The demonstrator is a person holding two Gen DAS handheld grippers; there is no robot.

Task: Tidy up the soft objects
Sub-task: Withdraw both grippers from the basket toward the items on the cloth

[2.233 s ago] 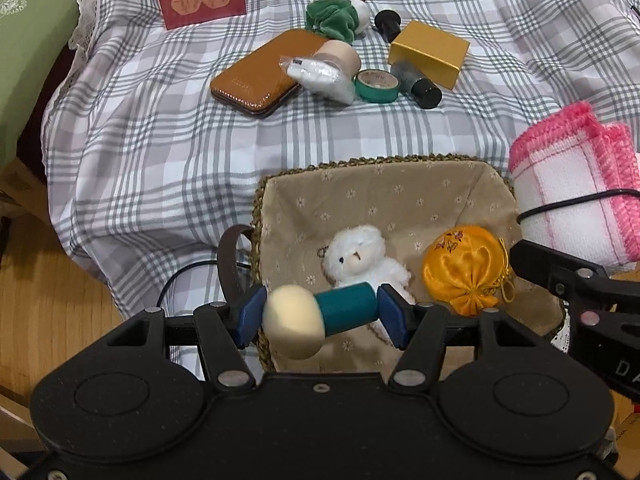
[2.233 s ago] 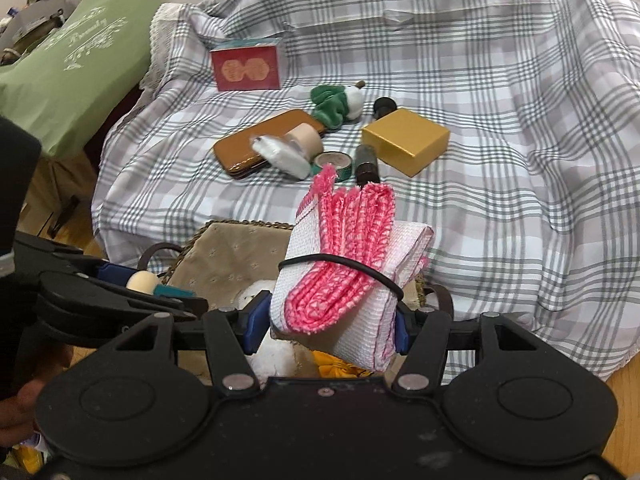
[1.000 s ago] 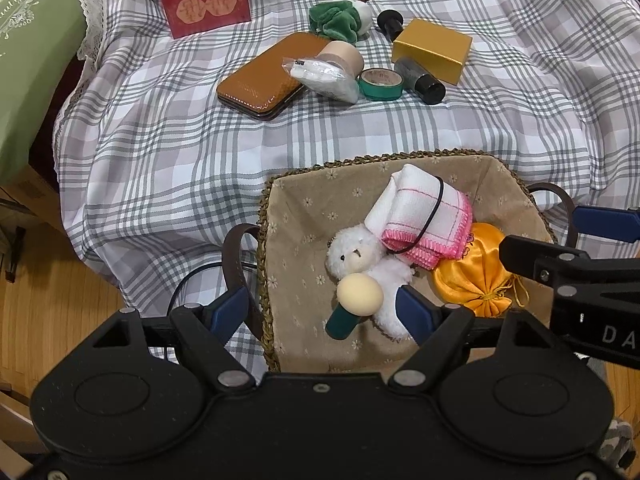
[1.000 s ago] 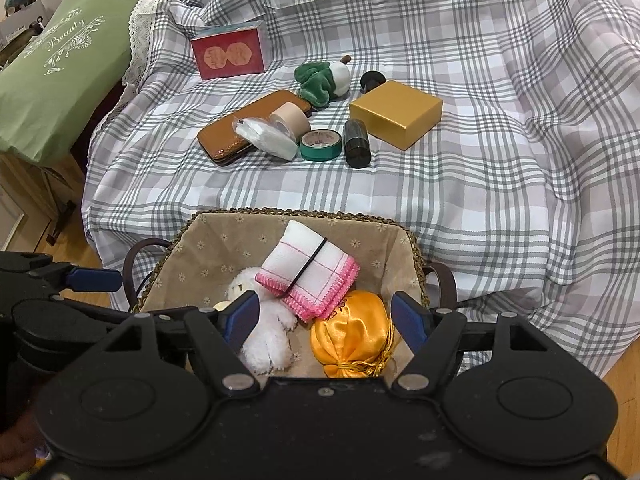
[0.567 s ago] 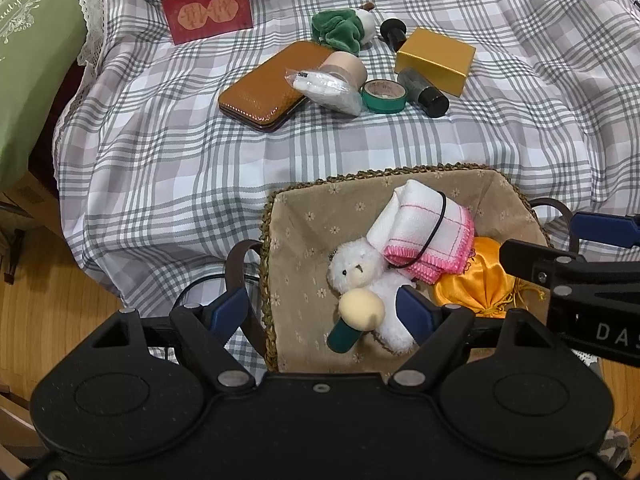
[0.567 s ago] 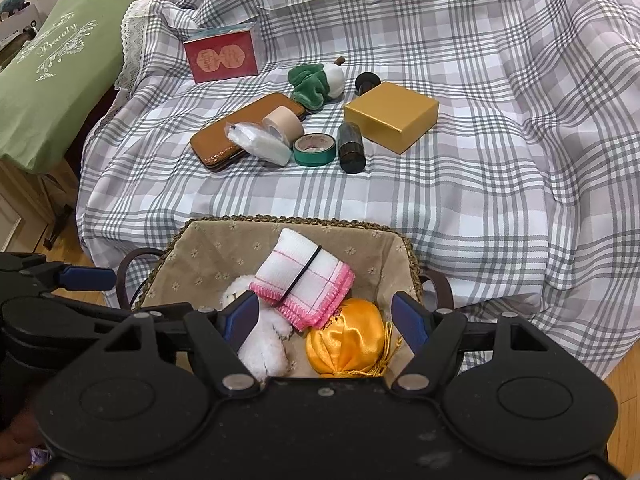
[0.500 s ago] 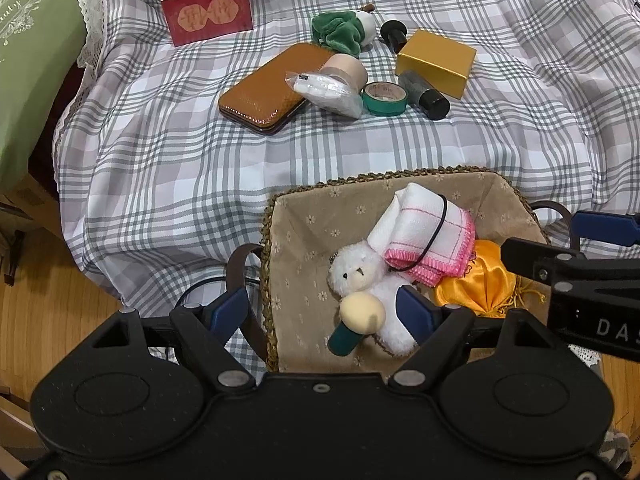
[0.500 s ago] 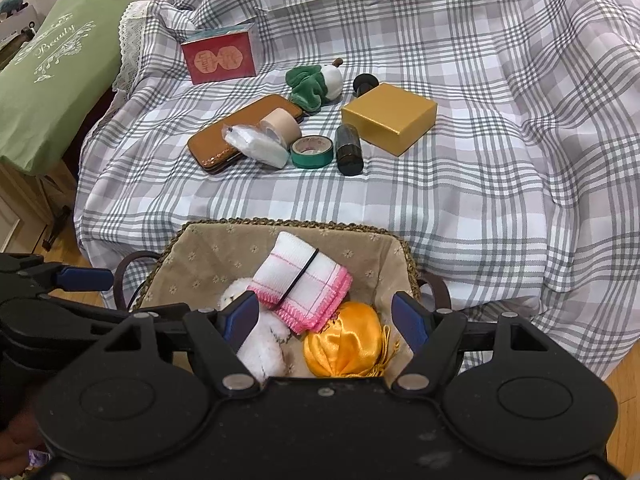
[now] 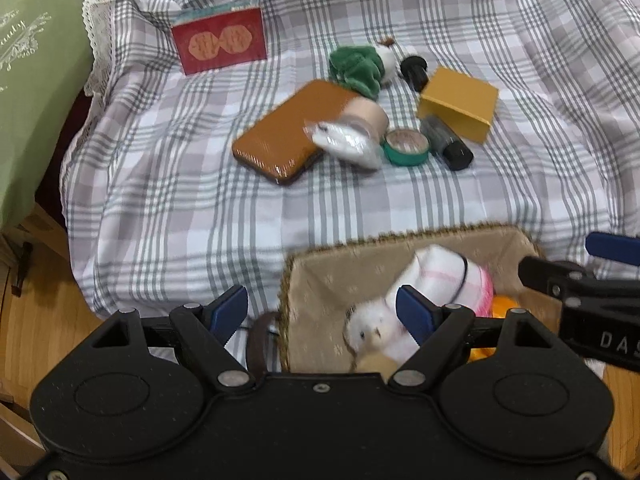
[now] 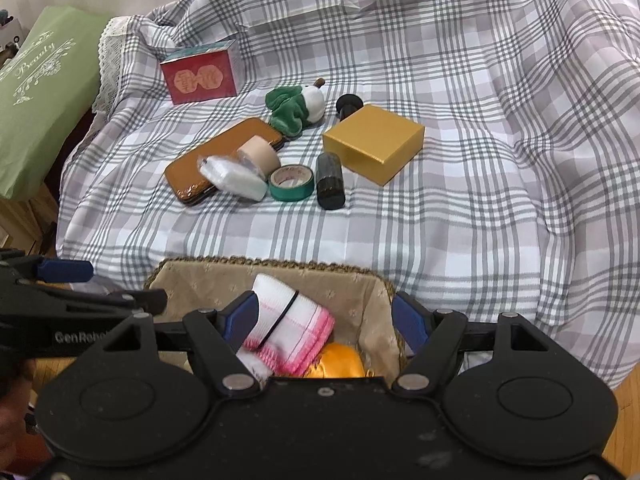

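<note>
Banded towel roll (image 10: 286, 322) in basket (image 10: 192, 276), long axis diagonal, pink end down-right.

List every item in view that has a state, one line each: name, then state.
left gripper: open, empty
right gripper: open, empty
basket: on the floor, part filled
pink towel: folded, banded, in the basket
white bear: lying in the basket
orange pouch: in the basket, partly hidden
green plush: on the plaid cloth, outside the basket
gold box: closed
green tape roll: lying flat
brown case: closed
</note>
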